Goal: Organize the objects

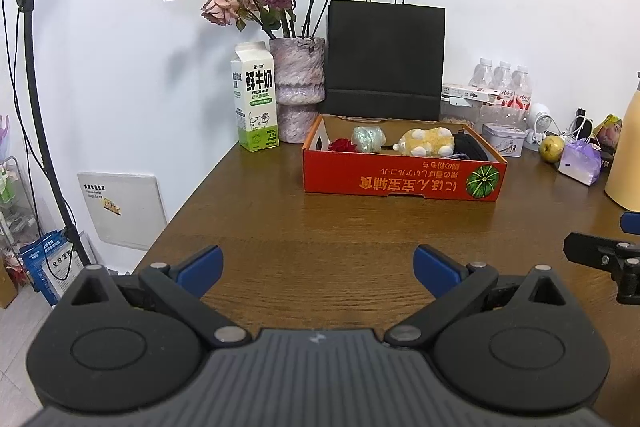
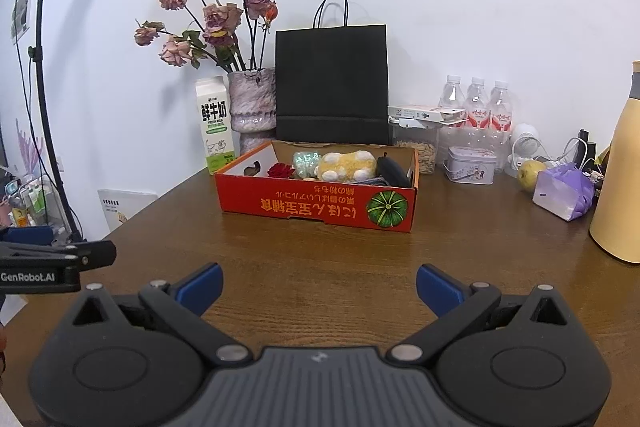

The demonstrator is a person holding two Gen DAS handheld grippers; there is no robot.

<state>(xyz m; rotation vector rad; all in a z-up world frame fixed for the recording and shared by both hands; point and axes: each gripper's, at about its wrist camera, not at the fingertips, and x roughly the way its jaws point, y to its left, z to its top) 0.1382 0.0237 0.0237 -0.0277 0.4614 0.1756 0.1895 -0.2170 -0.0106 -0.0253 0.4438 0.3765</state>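
- White wall and a brown wooden worktop (image 1: 248, 211) framed the scene, with a red cardboard box (image 1: 400, 179) well ahead of both sets of fingers.
- Left gripper (image 1: 318, 265) and right gripper (image 2: 319, 285) hovered low over bare wood, fingers spread apart and empty.
- Inside the box lay a yellow plush toy (image 2: 348, 166), a red rose (image 2: 280, 171) and a dark pouch (image 2: 394, 171).
- Sorting appeared either not begun or finished; any next move called for a forward reach toward the box.
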